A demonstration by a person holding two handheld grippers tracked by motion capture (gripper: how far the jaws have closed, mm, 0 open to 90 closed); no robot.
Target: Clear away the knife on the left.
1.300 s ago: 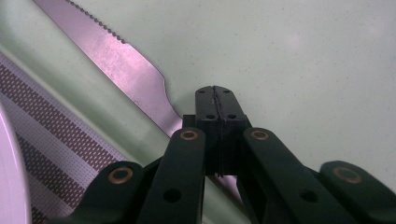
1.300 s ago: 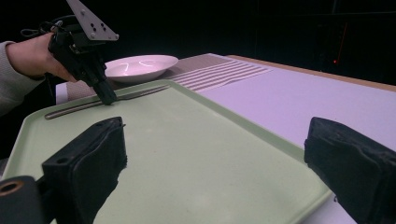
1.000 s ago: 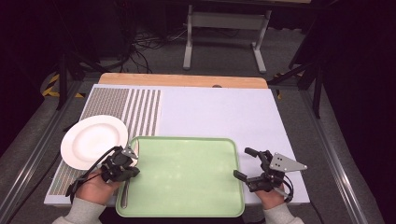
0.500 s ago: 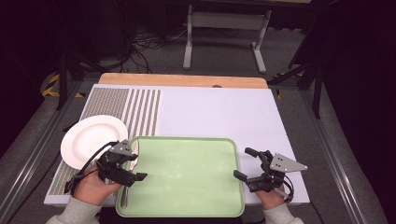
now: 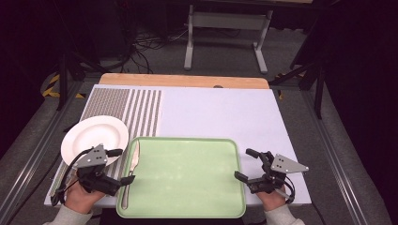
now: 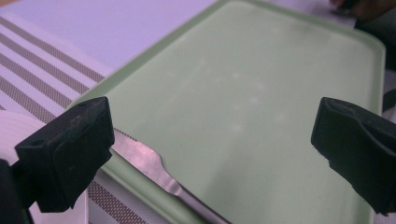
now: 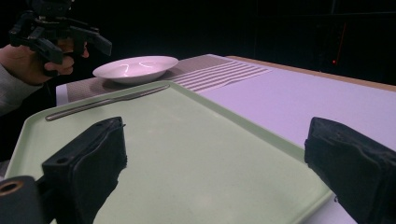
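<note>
A pale green tray (image 5: 187, 206) sits at the table's front middle. A metal knife (image 5: 132, 172) lies lengthwise along its left rim, blade pointing away. My left gripper (image 5: 121, 165) hovers just left of the knife. Its jaws have just been opening and now stand wide, with no pad touching the knife. In the left gripper view the knife (image 6: 149, 163) lies on the tray (image 6: 261, 84) beyond the spread jaws of that gripper (image 6: 210, 154). My right gripper (image 5: 244, 164) is open at the tray's right rim, holding nothing. Its own view shows the knife (image 7: 107, 100) lying loose and the left gripper (image 7: 56, 32) farther off.
A white plate (image 5: 94, 136) rests on the striped placemat (image 5: 122, 105) left of the tray, just beyond my left gripper. The plate (image 7: 135, 67) appears past the tray (image 7: 280, 144) in the right gripper view. A lilac mat (image 5: 220, 115) covers the table behind the tray.
My left gripper has opened, let go of the knife and drawn back to the left off the tray. The knife stays on the tray's left rim. The right gripper has not moved.
</note>
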